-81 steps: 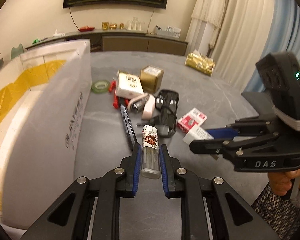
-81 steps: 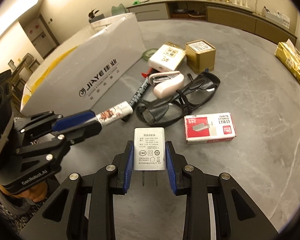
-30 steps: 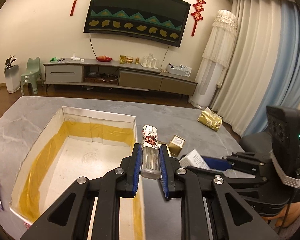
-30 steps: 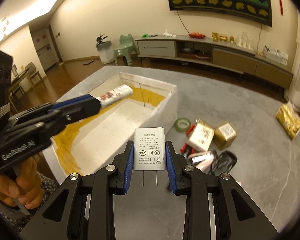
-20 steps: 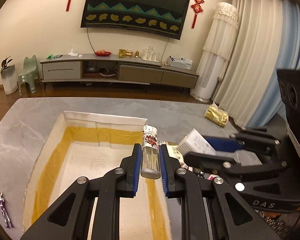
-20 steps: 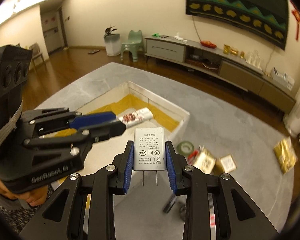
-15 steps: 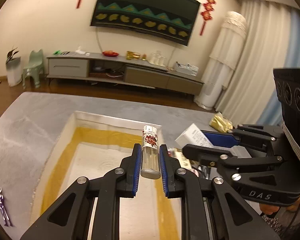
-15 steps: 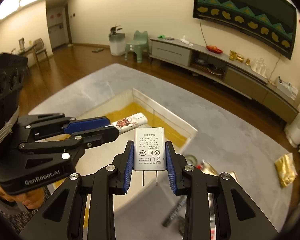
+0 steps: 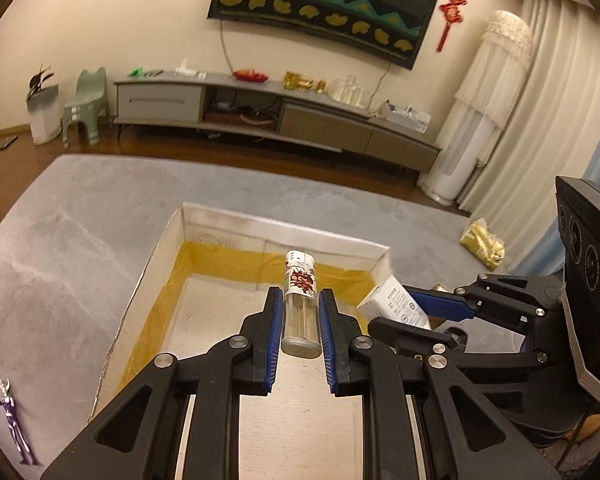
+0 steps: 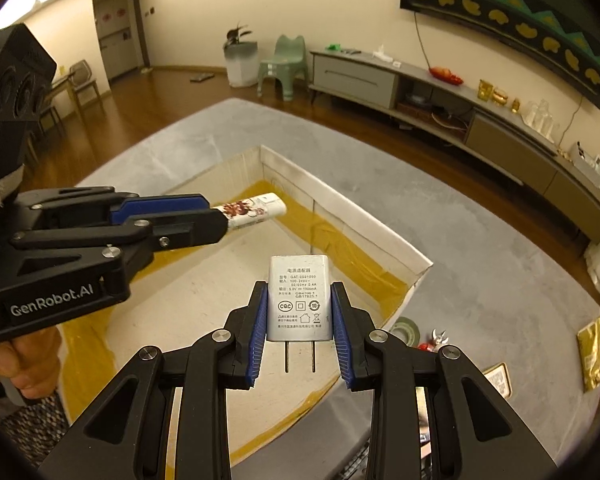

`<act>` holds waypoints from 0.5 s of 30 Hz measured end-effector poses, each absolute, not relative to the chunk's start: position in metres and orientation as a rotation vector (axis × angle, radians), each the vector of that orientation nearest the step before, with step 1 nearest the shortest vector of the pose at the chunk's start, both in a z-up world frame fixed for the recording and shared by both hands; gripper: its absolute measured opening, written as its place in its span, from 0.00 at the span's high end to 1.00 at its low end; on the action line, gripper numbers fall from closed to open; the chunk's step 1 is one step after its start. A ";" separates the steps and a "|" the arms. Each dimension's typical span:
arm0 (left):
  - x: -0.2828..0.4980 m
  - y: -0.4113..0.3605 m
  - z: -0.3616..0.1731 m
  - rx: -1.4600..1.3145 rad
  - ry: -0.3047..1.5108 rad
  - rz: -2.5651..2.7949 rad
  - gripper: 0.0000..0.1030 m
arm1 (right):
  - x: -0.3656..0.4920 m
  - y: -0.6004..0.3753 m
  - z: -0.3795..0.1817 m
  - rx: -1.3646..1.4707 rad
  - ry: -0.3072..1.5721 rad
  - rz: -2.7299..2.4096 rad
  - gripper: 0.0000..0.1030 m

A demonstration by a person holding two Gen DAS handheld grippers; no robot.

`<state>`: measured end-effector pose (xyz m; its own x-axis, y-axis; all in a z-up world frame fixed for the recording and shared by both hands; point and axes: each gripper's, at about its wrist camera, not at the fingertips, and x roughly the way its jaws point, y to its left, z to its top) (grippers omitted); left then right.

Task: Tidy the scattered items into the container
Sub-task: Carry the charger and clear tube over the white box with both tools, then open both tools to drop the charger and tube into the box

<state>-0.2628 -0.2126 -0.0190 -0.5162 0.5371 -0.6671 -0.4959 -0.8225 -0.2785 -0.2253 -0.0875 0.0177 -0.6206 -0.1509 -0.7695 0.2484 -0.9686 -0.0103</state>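
Observation:
My left gripper point(image 9: 299, 312) is shut on a clear lighter point(image 9: 299, 304) with a red-printed label, held above the open white box point(image 9: 284, 236) with yellow tape inside. The same lighter point(image 10: 252, 209) shows in the right wrist view, sticking out of the left gripper point(image 10: 216, 216) over the box's floor. My right gripper point(image 10: 300, 312) is shut on a white power adapter point(image 10: 300, 298), prongs toward the camera, over the box point(image 10: 360, 224) near its right wall. In the left wrist view the adapter point(image 9: 392, 306) sits at the box's right edge in the right gripper point(image 9: 410, 308).
On the grey table right of the box lie a green tape roll point(image 10: 407, 330), a red item point(image 10: 434, 345), a gold tin point(image 10: 498, 378) and a gold packet point(image 10: 596, 350). A purple figurine point(image 9: 14, 420) lies on the table left of the box. A hand point(image 10: 16, 364) holds the left gripper.
Both grippers have risen from the scattered pile and moved left over the open box, each carrying its item. The box interior now lies directly below both.

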 end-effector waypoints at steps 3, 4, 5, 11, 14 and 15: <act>-0.268 -0.211 -0.032 -1.098 -0.042 2.305 0.81 | -0.236 -0.092 0.008 1.272 0.195 -2.611 0.69; -0.268 -0.209 -0.036 -1.114 -0.012 2.291 0.81 | -0.239 -0.094 0.005 1.283 0.206 -2.602 0.69; -0.267 -0.207 -0.039 -1.115 0.032 2.302 0.81 | -0.242 -0.095 0.001 1.296 0.219 -2.591 0.69; -0.262 -0.206 -0.040 -1.094 0.154 2.329 0.81 | -0.252 -0.107 -0.014 1.354 0.300 -2.562 0.69; -0.262 -0.207 -0.041 -1.094 0.208 2.332 0.81 | -0.254 -0.109 -0.021 1.382 0.317 -2.545 0.69; -0.263 -0.207 -0.042 -1.096 0.227 2.333 0.81 | -0.255 -0.110 -0.022 1.390 0.318 -2.542 0.69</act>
<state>-0.2631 -0.2074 -0.0422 -0.5185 0.4056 -0.7527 -0.5432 -0.8361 -0.0763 -0.2552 -0.1095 -0.0221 -0.5253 -0.0932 -0.8458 0.2986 -0.9510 -0.0807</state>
